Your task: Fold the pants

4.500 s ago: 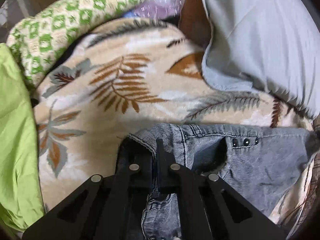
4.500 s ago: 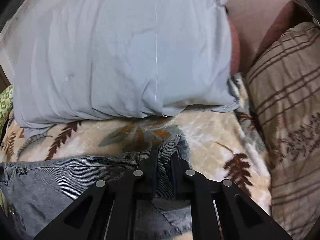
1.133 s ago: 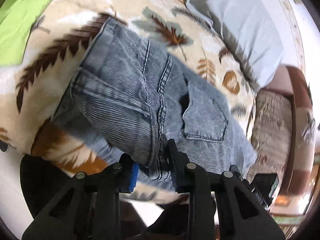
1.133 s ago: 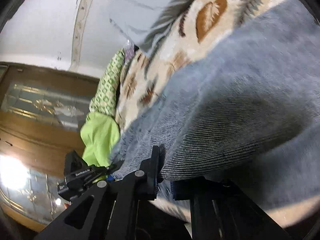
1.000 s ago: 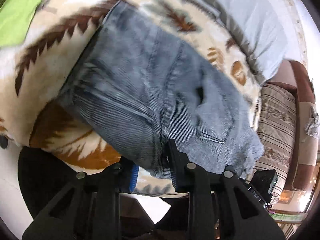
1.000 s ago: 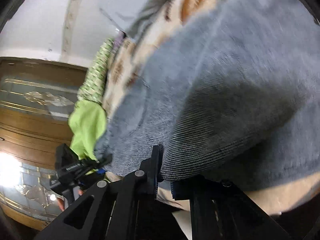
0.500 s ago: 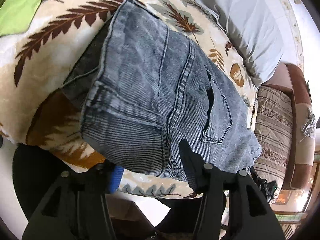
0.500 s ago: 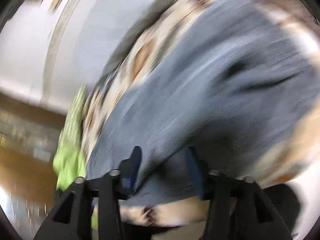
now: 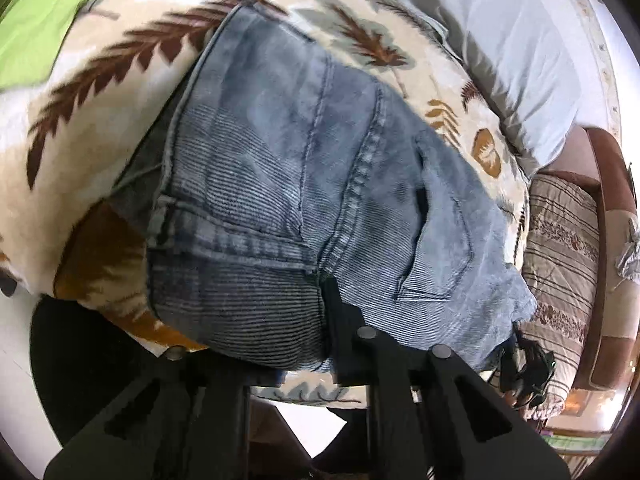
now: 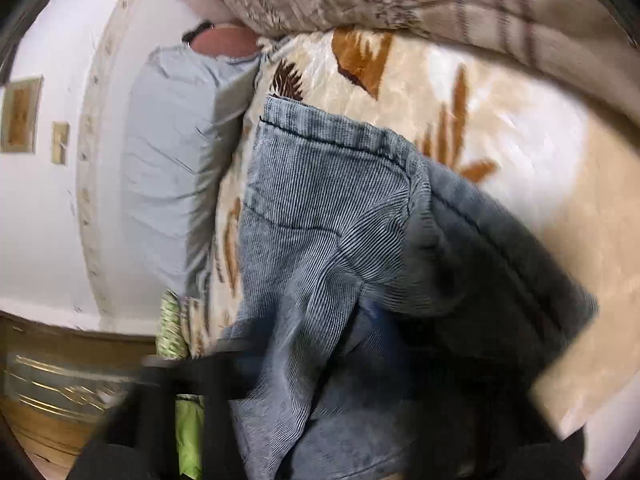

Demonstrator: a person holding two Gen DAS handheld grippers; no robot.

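- Closest in, the left gripper (image 9: 256,320) has its fingers spread wide and nothing pinched. The near folded edge of the pants (image 9: 312,184) bulges into the gap and hides the left finger, while the right finger (image 9: 340,316) sits right against the cloth. Looks to me like it's letting the fold lie under its own weight.
- The right gripper (image 10: 280,360) is a motion-blurred mess at the bottom of its view. Dark shapes under the denim, so I honestly can't tell whether it's open or clamped on anything.
- The pants sit as a folded stack at the near edge of the bed, on the leaf-print blanket (image 9: 100,80). Back pocket is facing up, with layers stacked underneath. The near edge hangs slightly past the mattress, probably because that's where the person can reach.
- In the right view one corner of the denim is rumpled and flopped over, so I'd guess it needs a bit of tidying.
- Further back, a grey pillow (image 9: 512,52) lies well apart from the pants.
- A striped brown cushion (image 9: 560,248) is off to the side.
- A lime green cloth (image 9: 36,20) is at the far left.
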